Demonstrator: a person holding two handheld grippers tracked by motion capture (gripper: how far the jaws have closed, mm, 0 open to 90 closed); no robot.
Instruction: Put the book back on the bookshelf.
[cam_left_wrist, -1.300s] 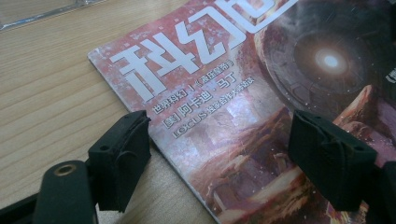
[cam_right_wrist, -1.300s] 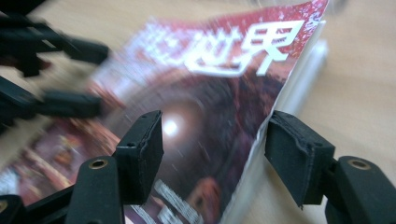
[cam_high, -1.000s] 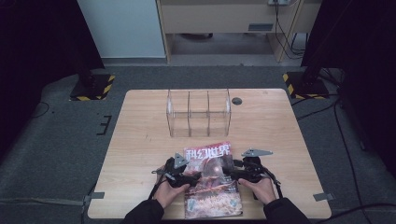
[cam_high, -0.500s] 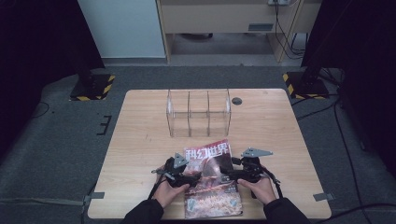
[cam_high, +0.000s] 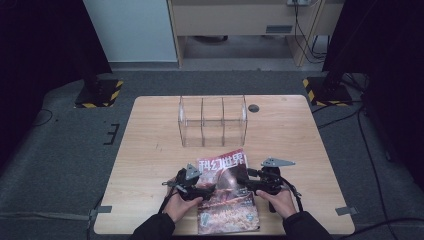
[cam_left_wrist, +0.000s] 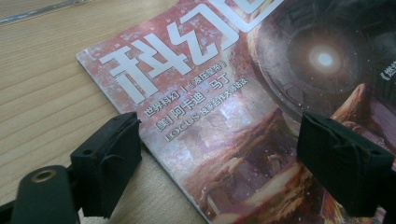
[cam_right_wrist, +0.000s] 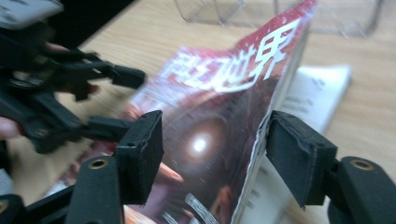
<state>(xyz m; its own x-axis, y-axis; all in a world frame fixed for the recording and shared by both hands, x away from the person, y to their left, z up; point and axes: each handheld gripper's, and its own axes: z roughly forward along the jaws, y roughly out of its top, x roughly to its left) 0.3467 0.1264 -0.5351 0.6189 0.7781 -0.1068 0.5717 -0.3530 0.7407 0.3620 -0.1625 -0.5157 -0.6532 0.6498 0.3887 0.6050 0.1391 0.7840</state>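
Note:
A magazine (cam_high: 227, 195) with a red space-art cover and white Chinese title lies at the table's near edge between my two grippers. My left gripper (cam_high: 209, 189) is open and straddles the magazine's (cam_left_wrist: 224, 93) left edge, one jaw over bare wood and the other over the cover. My right gripper (cam_high: 243, 183) is at the opposite side. In the right gripper view the cover and some pages (cam_right_wrist: 219, 116) are lifted and tilted, their edge by the right-hand jaw, white pages flat beneath. Those jaws have just been closing, with the lifted pages between them but no visible pinch.
A clear acrylic rack (cam_high: 212, 120) with three compartments stands at mid-table behind the magazine. A small round hole (cam_high: 254, 108) is in the wooden table (cam_high: 150, 150) to its right. In the right gripper view the left gripper (cam_right_wrist: 123, 100) is close by.
The right side of the magazine's cover has risen off the pages beneath it. Both hands have stayed almost where they were.

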